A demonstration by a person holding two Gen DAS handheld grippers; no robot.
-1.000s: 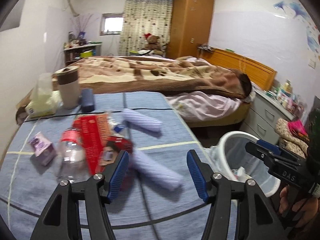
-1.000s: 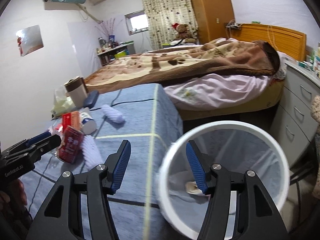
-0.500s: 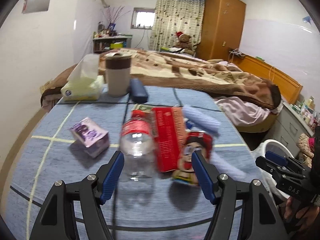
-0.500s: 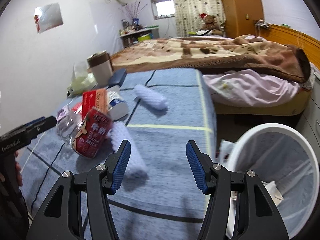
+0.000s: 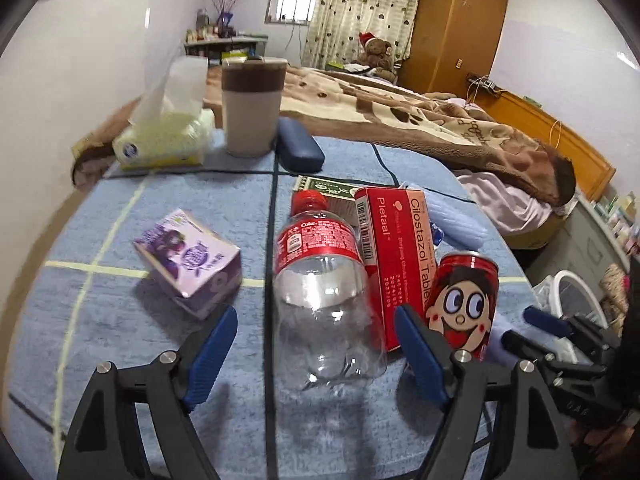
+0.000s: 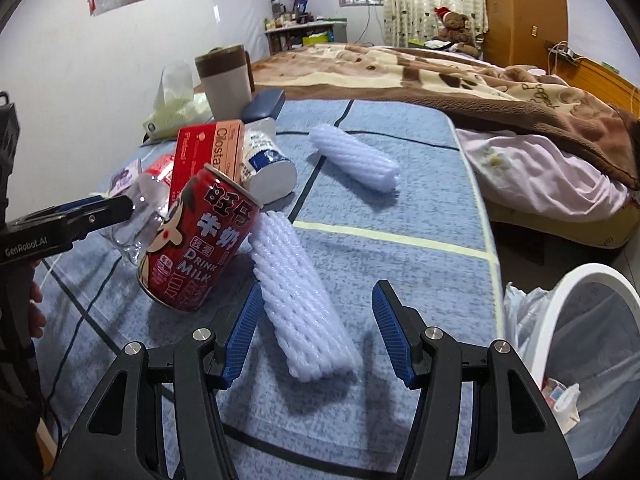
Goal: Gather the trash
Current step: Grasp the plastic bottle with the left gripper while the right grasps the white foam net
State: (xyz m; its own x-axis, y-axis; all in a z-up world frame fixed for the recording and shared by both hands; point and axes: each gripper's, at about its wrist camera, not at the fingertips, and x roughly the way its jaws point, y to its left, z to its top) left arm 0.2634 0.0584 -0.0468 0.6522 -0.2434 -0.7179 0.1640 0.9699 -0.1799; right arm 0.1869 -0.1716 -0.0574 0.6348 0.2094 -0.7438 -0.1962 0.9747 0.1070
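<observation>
Trash lies on a blue cloth-covered table point(image 5: 120, 360). An empty clear Coke bottle point(image 5: 324, 292) lies between the open jaws of my left gripper point(image 5: 316, 354). Beside it lie a red medicine box point(image 5: 394, 256), a red milk can point(image 5: 464, 304) and a purple carton point(image 5: 188, 260). My right gripper point(image 6: 316, 336) is open around the near end of a white foam net sleeve point(image 6: 296, 296). The milk can point(image 6: 196, 240) leans to its left. A second foam sleeve point(image 6: 354, 158) and a white cup point(image 6: 266, 166) lie farther back. The white trash bin point(image 6: 580, 344) stands to the right of the table.
A tissue pack point(image 5: 164, 136), a brown-lidded tumbler point(image 5: 252, 108) and a dark blue case point(image 5: 300, 146) stand at the table's far edge. A bed with a brown blanket point(image 6: 440, 76) lies beyond. Drawers point(image 5: 596, 240) stand at the right.
Both grippers swung left from the bin toward the table. My left gripper now straddles the bottle. My right gripper now straddles the near foam sleeve.
</observation>
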